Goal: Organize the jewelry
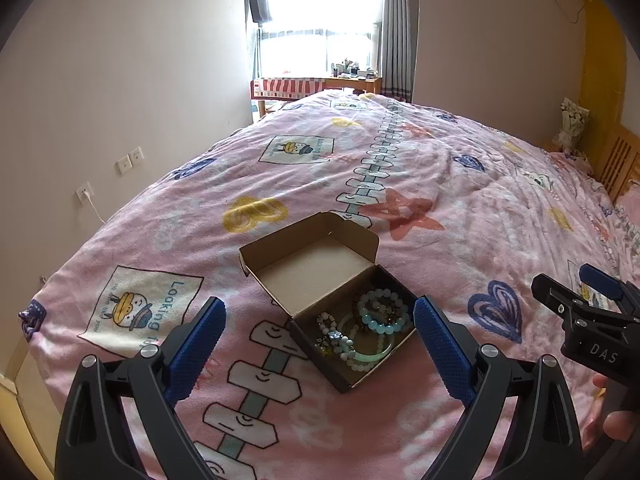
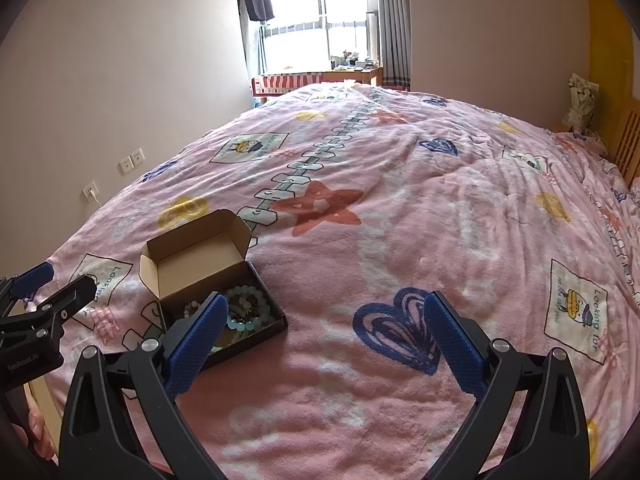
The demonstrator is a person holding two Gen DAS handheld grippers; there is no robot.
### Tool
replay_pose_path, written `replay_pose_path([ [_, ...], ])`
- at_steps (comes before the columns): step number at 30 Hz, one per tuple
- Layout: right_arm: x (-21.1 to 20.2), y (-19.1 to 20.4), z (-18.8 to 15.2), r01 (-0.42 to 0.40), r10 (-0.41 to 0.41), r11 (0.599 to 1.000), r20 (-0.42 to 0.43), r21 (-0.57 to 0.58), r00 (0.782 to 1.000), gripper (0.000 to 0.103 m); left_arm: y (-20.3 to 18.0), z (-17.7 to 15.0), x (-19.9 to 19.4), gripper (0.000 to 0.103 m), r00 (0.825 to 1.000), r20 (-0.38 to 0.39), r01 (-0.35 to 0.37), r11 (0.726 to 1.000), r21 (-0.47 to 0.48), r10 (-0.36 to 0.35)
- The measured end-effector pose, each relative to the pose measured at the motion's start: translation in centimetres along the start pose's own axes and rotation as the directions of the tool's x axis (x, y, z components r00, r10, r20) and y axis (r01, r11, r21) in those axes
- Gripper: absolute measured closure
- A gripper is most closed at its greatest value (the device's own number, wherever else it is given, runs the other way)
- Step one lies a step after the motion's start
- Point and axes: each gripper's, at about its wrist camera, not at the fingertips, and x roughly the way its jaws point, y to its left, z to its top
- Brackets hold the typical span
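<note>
Cardboard box (image 1: 332, 300) sits on the pink fleece blanket (image 1: 460, 240) straight ahead of my left gripper (image 1: 320, 344), lid flap thrown back away from me, tray side nearest. Bracelets (image 1: 360, 332) lie heaped inside it: pale blue-green beads, white beads, a smooth green bangle, something darker underneath that I cannot sort out. All the jewelry I can see is in the tray; none shows loose on the blanket. My judgement: the gathering looks done or nearly so, and the step in hand is either tidying the pile or shutting the lid. Closing would call for one claw to reach past the tray, catch the far edge of the flap and fold it toward me, with the other steadying the box, since light card on soft fleece will likely slide. Left claw: spread wide, blue pads to either side of the box in view, holding nothing, touching nothing. Right gripper (image 2: 326, 340): likewise spread wide and empty, hovering over bare blanket and a printed blue heart, with the box (image 2: 212, 280) off to its left, partly behind its left pad (image 2: 196, 344).
</note>
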Motion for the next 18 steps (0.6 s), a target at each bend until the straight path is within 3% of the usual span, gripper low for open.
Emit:
replay_pose_path([
  [18, -0.04, -0.25, -0.07, 0.002, -0.002, 1.000, 0.000, 0.001, 1.000, 0.007, -0.87, -0.14, -0.27, 0.010, 1.000, 0.001, -0.014, 1.000, 0.024, 0.014],
])
